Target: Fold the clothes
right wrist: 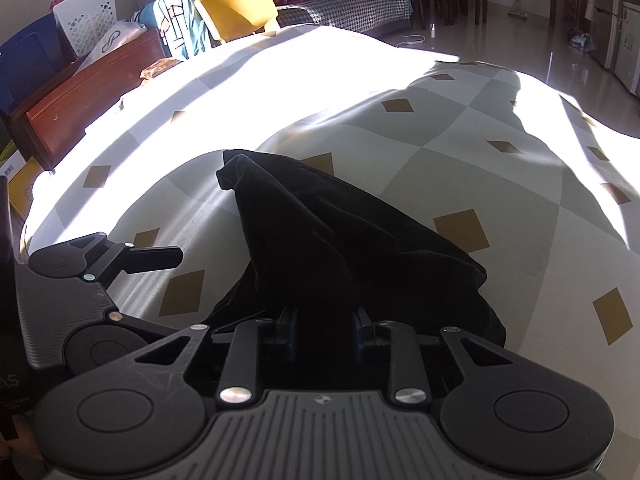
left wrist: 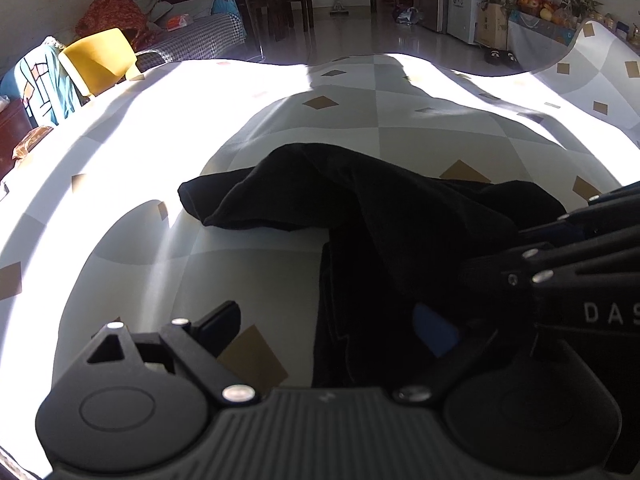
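Right gripper [right wrist: 324, 324], bottom centre of the right wrist view, is clamping narrow on the near edge of the black garment [right wrist: 320, 240]. Garment is running long up-left across the checked tablecloth [right wrist: 460, 168]. Left gripper [left wrist: 336, 320] is hanging wide open, holding nothing, garment just right of its centre. Right one is nearer. No containers involved.

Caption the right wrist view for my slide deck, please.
Right gripper pinches a bunched black garment on the diamond-patterned tablecloth.
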Motion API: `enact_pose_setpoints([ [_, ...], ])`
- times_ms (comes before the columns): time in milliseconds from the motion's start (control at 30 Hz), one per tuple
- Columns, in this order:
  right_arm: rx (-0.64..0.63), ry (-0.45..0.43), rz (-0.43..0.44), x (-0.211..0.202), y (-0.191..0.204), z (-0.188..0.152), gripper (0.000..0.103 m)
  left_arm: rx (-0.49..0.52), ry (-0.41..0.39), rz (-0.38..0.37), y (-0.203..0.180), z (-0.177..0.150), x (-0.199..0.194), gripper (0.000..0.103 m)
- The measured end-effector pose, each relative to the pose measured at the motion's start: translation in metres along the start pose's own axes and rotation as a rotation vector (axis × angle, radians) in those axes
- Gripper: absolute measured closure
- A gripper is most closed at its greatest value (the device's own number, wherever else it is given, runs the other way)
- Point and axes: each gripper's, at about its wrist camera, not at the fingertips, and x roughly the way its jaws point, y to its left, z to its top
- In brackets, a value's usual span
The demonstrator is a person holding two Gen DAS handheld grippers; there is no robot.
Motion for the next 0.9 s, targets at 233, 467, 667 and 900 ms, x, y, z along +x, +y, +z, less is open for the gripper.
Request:
enact_pose_setpoints([
  [233, 0.060, -0.078, -0.042, -0.010, -0.012, 0.010, 0.088, 0.039, -0.001, -0.035, -0.011, -0.001, 0.001, 0.009],
  [467, 0.126, -0.135, -0.097, -0.021, -0.024, 0.018, 0.090, 0.005, 0.045, -0.039, -0.008, -0.005, 0.010, 0.006],
  [667, 0.159, -0.124, -0.212, -0.017, -0.035, 0.016, 0.092, -0.032, 0.071, -0.022, -0.001, -0.007, 0.012, 0.005],
  [900, 0.246, -0.061, -0.259, -0.010, -0.053, 0.013, 0.092, -0.042, 0.093, 0.006, 0.003, -0.010, 0.013, 0.005],
])
